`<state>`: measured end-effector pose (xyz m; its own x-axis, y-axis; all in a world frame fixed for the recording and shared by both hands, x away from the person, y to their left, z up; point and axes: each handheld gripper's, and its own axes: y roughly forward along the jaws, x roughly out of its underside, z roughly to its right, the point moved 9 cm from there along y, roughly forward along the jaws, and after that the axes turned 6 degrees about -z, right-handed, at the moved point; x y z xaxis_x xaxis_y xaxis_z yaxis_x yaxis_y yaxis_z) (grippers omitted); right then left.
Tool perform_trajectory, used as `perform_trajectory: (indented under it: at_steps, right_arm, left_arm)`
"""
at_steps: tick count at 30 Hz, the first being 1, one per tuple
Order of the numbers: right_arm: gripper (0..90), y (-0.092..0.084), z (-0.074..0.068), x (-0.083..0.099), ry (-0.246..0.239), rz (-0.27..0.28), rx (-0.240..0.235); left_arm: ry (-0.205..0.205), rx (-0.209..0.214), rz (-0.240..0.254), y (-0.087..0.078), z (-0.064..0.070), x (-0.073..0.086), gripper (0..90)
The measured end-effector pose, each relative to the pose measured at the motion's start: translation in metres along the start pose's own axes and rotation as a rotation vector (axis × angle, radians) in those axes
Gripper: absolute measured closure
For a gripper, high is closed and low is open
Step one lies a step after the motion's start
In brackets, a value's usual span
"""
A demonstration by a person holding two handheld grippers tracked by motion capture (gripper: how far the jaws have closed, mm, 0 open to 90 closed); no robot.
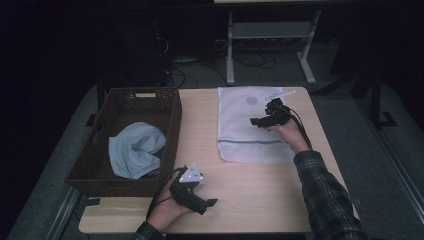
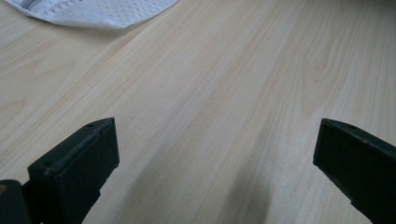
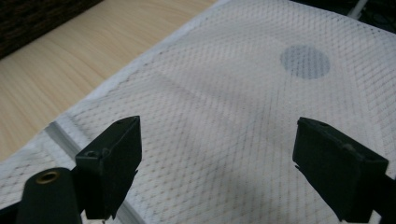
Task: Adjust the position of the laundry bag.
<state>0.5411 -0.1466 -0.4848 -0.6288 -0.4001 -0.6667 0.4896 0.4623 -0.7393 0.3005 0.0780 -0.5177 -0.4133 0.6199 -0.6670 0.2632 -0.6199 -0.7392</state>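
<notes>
Light wooden table (image 1: 250, 185), wicker basket (image 1: 107, 135) left, white mesh bag (image 1: 245, 127) right.

One mesh bag (image 1: 252, 125), one basket (image 1: 132, 95), one cloth (image 1: 135, 150)

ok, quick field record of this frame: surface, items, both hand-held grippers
surface: wooden table
mesh bag: white mesh laundry bag, flat on the table's far right part
basket: dark wicker basket at the left, light blue cloth inside
left hand-held gripper: open, over bare wood, nothing between the jaws
right hand-held gripper: open, over the mesh bag, nothing gripped
</notes>
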Motion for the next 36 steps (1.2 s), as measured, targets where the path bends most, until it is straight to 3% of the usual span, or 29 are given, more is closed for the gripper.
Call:
perform_trajectory:
  at_steps: [6, 11, 17, 21, 26, 31, 36]
  right_arm:
    - [27.2, 0.007, 0.009, -0.002, 0.001, 0.003, 0.050]
    - [38.4, 0.014, 0.012, -0.002, -0.017, -0.020, 0.048]
    - [54.2, 0.022, 0.016, -0.007, -0.018, -0.008, 0.067]
    - [65.8, 0.029, 0.018, -0.008, 0.016, -0.022, 0.057]
    - [74.0, 0.039, 0.019, -0.007, 0.050, -0.049, 0.038]
    - [86.9, 0.046, 0.020, -0.006, 0.042, -0.058, 0.051]
    - [89.5, 0.051, 0.024, -0.002, 0.053, -0.077, 0.071]
  left_arm:
    - [0.000, 0.000, 0.003, 0.000, 0.001, -0.001, 0.0]
    - [0.002, -0.004, -0.001, 0.001, 0.001, -0.001, 0.0]
    - [0.004, -0.007, 0.000, 0.001, 0.001, -0.001, 0.0]
    - [0.012, -0.011, -0.007, 0.001, 0.000, 0.000, 0.0]
    - [0.015, -0.014, -0.008, 0.000, 0.001, -0.001, 0.0]
    - [0.021, -0.017, -0.008, 0.001, 0.001, -0.001, 0.0]
    - [0.022, -0.016, -0.008, 0.000, 0.001, -0.001, 0.0]
